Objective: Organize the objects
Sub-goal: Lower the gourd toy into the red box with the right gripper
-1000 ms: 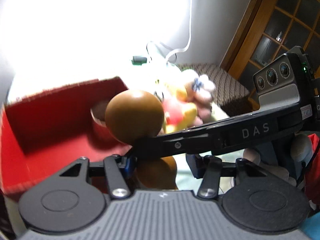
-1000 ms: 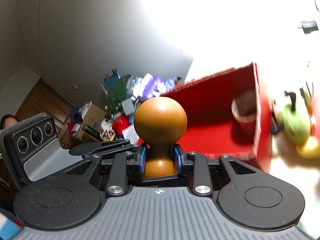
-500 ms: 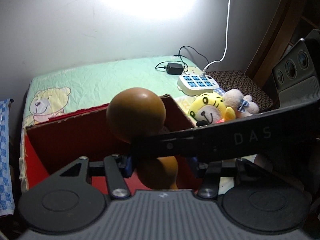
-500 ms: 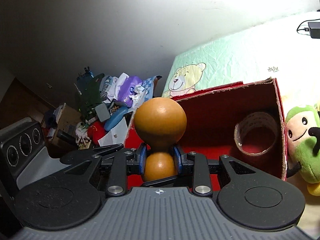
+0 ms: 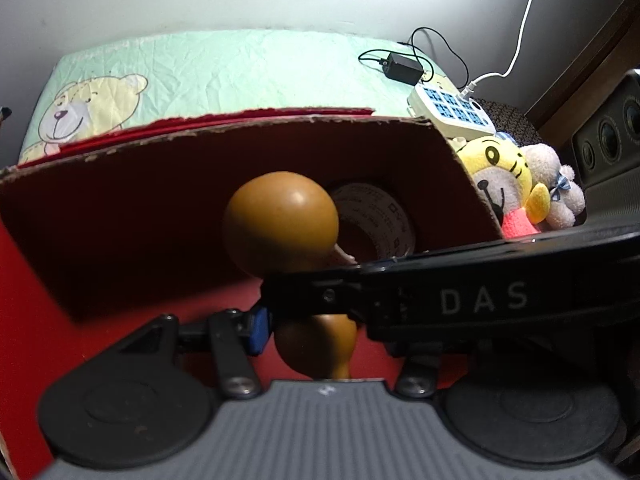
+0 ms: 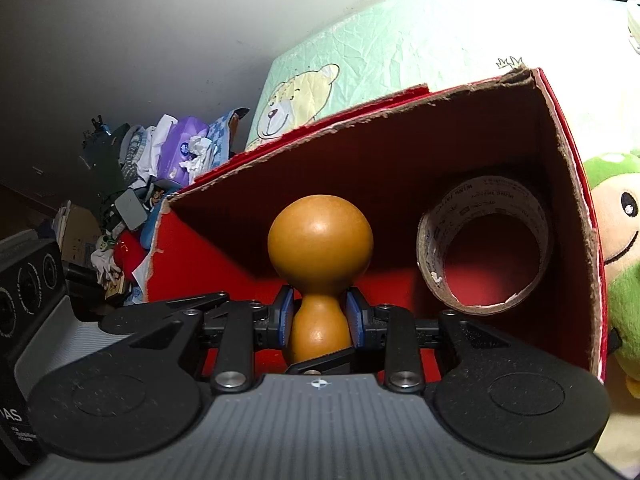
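A brown wooden gourd [image 5: 280, 220] [image 6: 320, 240] hangs over the open red cardboard box [image 5: 240, 128] [image 6: 360, 108], its big bulb pointing towards the box's back wall. My right gripper [image 6: 320, 316] is shut on the gourd's narrow waist, blue pads on both sides. In the left wrist view it crosses as a black bar marked DAS [image 5: 460, 300]. My left gripper [image 5: 320, 332] holds the small lower bulb; its left pad touches, its right pad is hidden behind the bar. A roll of brown tape [image 5: 372, 208] [image 6: 480, 188] stands in the box's right corner.
The box lies on a pale green bear-print sheet [image 5: 200, 72]. Right of it are a yellow tiger plush [image 5: 500, 172], a white plush [image 5: 560, 196] and a green plush [image 6: 616, 240]. A power strip [image 5: 452, 108] and adapter [image 5: 400, 66] lie behind. Clutter [image 6: 172, 152] piles up left.
Both grippers have sunk together with the gourd and come closer to the box. Its inside and the tape roll now fill both views. Neither grip has changed.
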